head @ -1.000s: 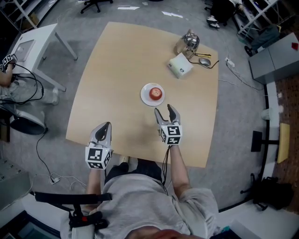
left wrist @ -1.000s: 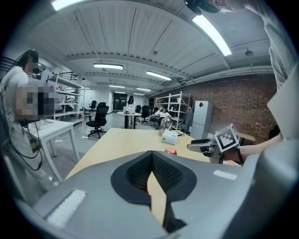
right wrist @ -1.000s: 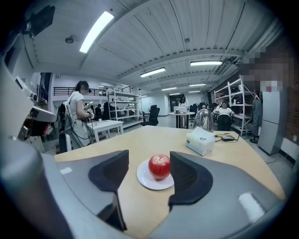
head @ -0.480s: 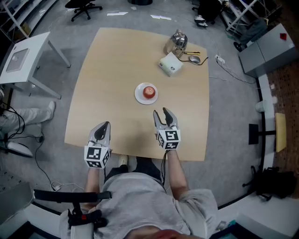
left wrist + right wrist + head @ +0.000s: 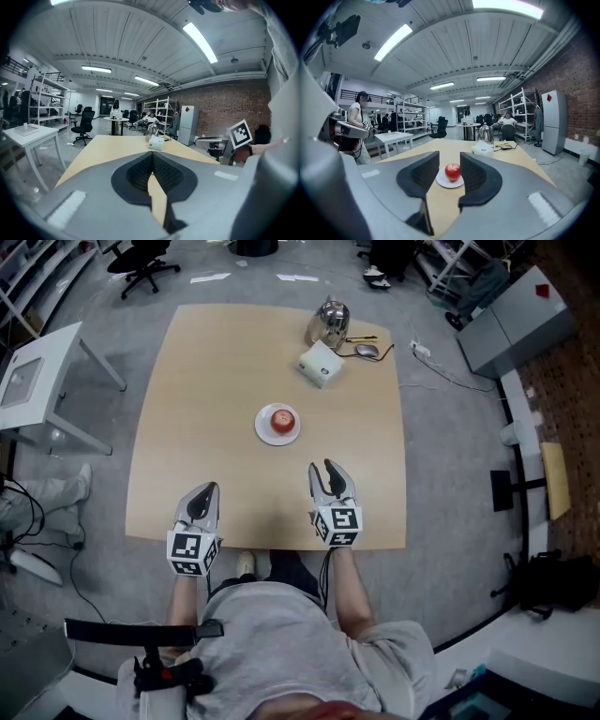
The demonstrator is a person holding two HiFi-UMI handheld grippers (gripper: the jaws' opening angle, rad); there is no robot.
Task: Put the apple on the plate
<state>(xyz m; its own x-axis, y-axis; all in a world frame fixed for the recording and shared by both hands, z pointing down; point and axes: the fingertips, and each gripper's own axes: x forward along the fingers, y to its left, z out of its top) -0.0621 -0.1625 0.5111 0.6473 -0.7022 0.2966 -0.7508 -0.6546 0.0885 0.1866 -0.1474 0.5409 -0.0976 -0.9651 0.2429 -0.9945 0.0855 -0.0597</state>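
The apple (image 5: pixel 282 418) sits upright on the small white plate (image 5: pixel 263 433), and that plate stands near the middle of the wooden table (image 5: pixel 206 381). Your right gripper (image 5: pixel 330 470) is held over the near part of the table, pointing toward the plate but clear of it, with bare tabletop between its tips and the plate's rim. In the right gripper view its jaws stand apart and are closing. The apple (image 5: pixel 452 171) and plate (image 5: pixel 441 181) show through the gap, yet both lie farther off on the table. Nothing is between the pads (image 5: pixel 425 174), so that gripper grasps nothing. Your left gripper (image 5: pixel 203 493) is over the near left edge of the table, well apart from the plate. In the left gripper view its ribbed pads (image 5: pixel 139 171) are pressed together at the tips, clenched on nothing, with only a narrow wedge of tabletop visible behind them. The marker cube (image 5: pixel 240 133) of your right gripper appears at the right of that view. At the far right corner of the table stand a metal kettle (image 5: pixel 326 322) and, just beside it, a white box (image 5: pixel 319 364). A computer mouse (image 5: pixel 367 351) lies near both. All three are well apart from the plate.
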